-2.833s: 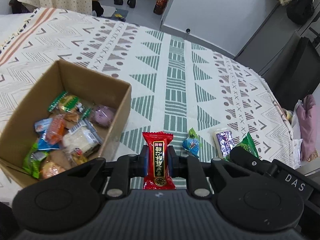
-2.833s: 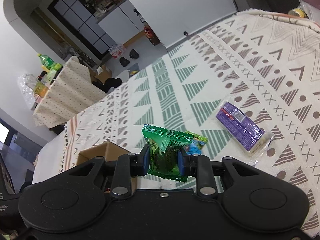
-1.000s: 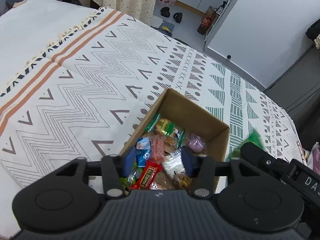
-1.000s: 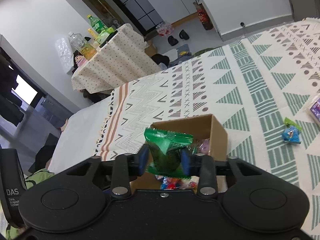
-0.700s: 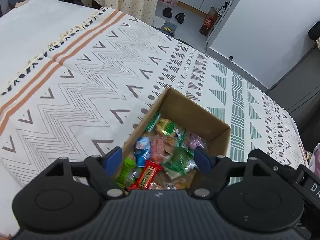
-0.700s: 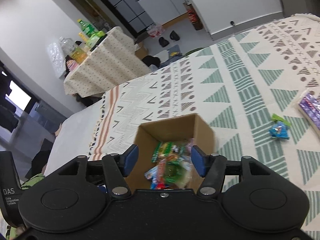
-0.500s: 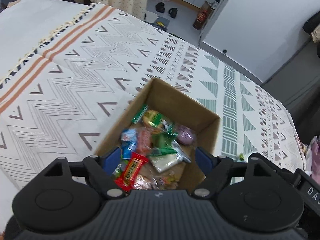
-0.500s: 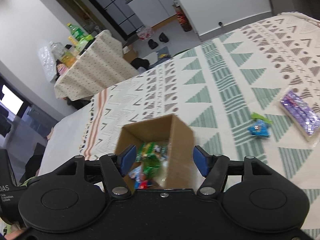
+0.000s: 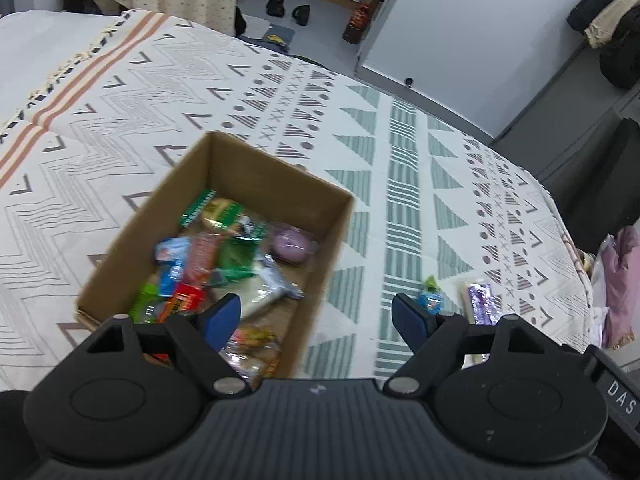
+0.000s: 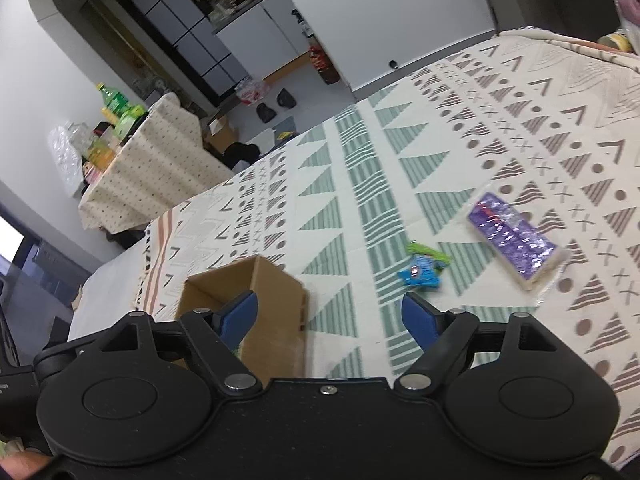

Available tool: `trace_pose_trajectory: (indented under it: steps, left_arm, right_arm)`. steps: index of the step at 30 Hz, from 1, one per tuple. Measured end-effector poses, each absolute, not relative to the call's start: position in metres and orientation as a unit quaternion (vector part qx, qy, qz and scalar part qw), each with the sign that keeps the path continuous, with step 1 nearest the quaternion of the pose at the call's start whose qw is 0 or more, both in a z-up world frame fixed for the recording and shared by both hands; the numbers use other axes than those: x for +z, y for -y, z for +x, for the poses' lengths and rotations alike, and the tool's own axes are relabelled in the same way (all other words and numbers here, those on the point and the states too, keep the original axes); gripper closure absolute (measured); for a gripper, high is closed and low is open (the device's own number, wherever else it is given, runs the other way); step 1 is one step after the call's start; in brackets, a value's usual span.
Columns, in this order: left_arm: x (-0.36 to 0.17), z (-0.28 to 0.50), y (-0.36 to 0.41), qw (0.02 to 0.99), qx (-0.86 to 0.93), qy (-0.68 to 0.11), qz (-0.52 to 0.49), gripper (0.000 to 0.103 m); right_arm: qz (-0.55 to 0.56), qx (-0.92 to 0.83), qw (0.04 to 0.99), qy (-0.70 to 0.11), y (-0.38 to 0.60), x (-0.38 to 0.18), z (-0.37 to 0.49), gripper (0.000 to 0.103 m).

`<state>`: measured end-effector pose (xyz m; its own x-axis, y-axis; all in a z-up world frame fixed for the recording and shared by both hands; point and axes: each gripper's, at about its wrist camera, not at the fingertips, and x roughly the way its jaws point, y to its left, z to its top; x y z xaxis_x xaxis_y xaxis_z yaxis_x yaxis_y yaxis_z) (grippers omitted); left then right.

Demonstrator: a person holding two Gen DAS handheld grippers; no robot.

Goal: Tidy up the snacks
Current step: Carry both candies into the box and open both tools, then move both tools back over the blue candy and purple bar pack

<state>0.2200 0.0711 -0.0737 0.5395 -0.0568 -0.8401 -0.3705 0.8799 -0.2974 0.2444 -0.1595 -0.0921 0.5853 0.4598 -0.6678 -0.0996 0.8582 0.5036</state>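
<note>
A brown cardboard box (image 9: pixel 276 176) (image 10: pixel 276 280) sits on the patterned cloth and holds several wrapped snacks, among them a red bar (image 9: pixel 185 298) and a green packet (image 9: pixel 236 254). My left gripper (image 9: pixel 316 316) hangs open above the box's near right corner, with nothing between its fingers. My right gripper (image 10: pixel 332 320) is open and empty too, above the cloth just right of the box. On the cloth to the right lie a small blue and green candy (image 9: pixel 431 298) (image 10: pixel 422 266) and a purple packet (image 9: pixel 480 304) (image 10: pixel 514 236).
The patterned cloth (image 9: pixel 400 184) (image 10: pixel 460 152) covers a wide bed-like surface. Its right edge holds pink cloth and bags (image 9: pixel 618 276). Beyond the far edge are floor, shoes (image 9: pixel 288 8), a dotted tablecloth with bottles (image 10: pixel 116 120) and a white cabinet (image 9: pixel 460 20).
Both grippers let their snacks fall into the box: the left dropped the red bar, the right the green packet. Both opened wide and have since swung right, toward the loose candy and purple packet.
</note>
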Motion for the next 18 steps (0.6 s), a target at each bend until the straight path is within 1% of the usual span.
trace_pose_trajectory:
  steps: [4,10,18]
  left_arm:
    - [-0.073,0.224,-0.053,0.85,0.09,-0.472,-0.215,0.014]
    - [-0.075,0.231,-0.025,0.853,0.084,-0.476,-0.195,0.013]
    - [-0.085,0.243,0.007,0.853,0.067,-0.479,-0.196,0.013]
  right_arm:
    - [0.215,0.152,0.868,-0.422,0.179,-0.095,0.244,0.019]
    - [0.235,0.144,0.864,-0.422,0.212,-0.105,0.25,0.018]
    - [0.23,0.137,0.865,-0.424,0.25,-0.117,0.259,0.018]
